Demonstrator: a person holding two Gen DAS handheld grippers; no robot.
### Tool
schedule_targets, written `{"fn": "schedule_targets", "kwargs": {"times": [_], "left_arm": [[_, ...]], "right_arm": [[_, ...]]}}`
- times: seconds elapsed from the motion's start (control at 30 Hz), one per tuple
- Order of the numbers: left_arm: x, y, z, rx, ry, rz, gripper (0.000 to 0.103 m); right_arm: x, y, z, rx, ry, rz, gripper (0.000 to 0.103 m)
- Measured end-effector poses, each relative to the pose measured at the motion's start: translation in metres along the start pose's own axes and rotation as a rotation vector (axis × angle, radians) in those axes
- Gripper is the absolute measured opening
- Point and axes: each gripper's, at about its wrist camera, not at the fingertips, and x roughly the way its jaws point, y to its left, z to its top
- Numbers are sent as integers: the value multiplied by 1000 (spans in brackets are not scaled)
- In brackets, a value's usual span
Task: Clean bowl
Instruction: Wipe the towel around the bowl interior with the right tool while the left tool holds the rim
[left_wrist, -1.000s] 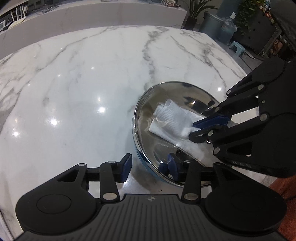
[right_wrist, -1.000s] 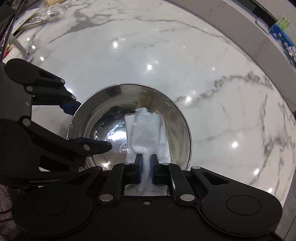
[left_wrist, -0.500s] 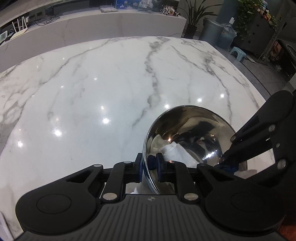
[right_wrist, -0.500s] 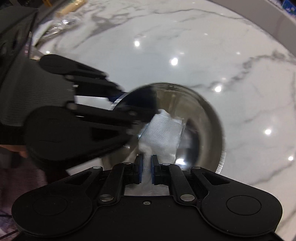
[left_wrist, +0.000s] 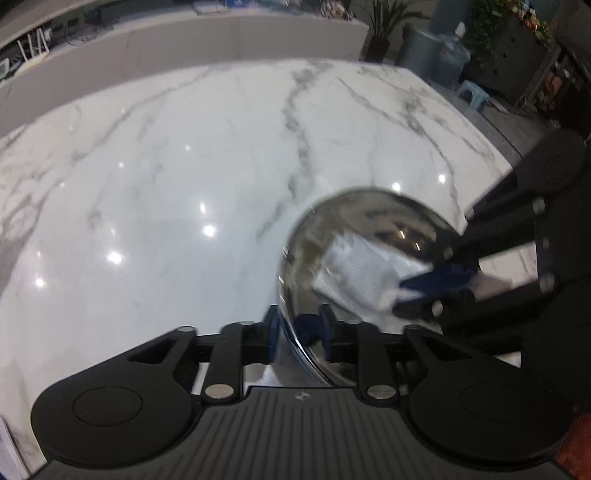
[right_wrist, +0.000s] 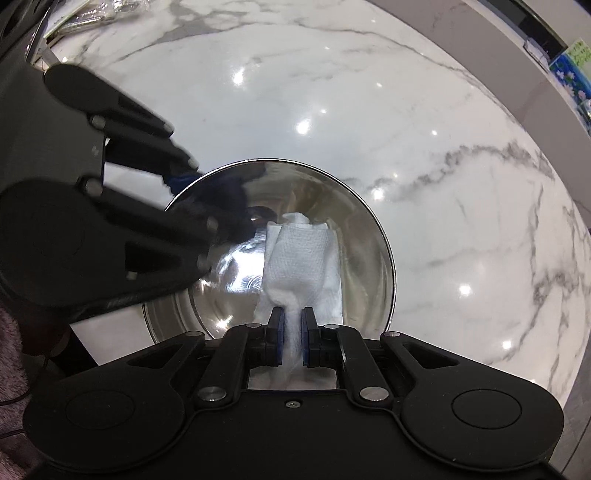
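Note:
A shiny steel bowl (left_wrist: 373, 221) (right_wrist: 369, 236) sits on the white marble table. My left gripper (left_wrist: 298, 334) is shut on the bowl's near rim, one pad outside and one inside. My right gripper (right_wrist: 290, 328) is shut on a folded white paper towel (right_wrist: 299, 258) that lies against the bowl's inner wall. In the left wrist view the towel (left_wrist: 358, 273) and the right gripper (left_wrist: 432, 284) show inside the bowl, blurred. In the right wrist view the left gripper (right_wrist: 181, 181) shows at the bowl's left rim.
The marble table (left_wrist: 184, 184) stretches far and left of the bowl. A low grey wall (left_wrist: 184, 40) runs behind it. Bins and a plant (left_wrist: 424, 40) stand on the floor beyond the far right corner. Packets (right_wrist: 92, 11) lie at the table's far left.
The left gripper closed on the bowl's rim from open a second ago. The right gripper has swept the towel across the inside of the bowl.

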Motion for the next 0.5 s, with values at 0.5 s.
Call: {"fn": "schedule_targets", "kwargs": {"times": [0.5], "left_arm": [[-3, 8, 4, -28, -44, 2, 13]], "right_arm": [[-2, -10, 4, 109, -5, 137, 7]]}}
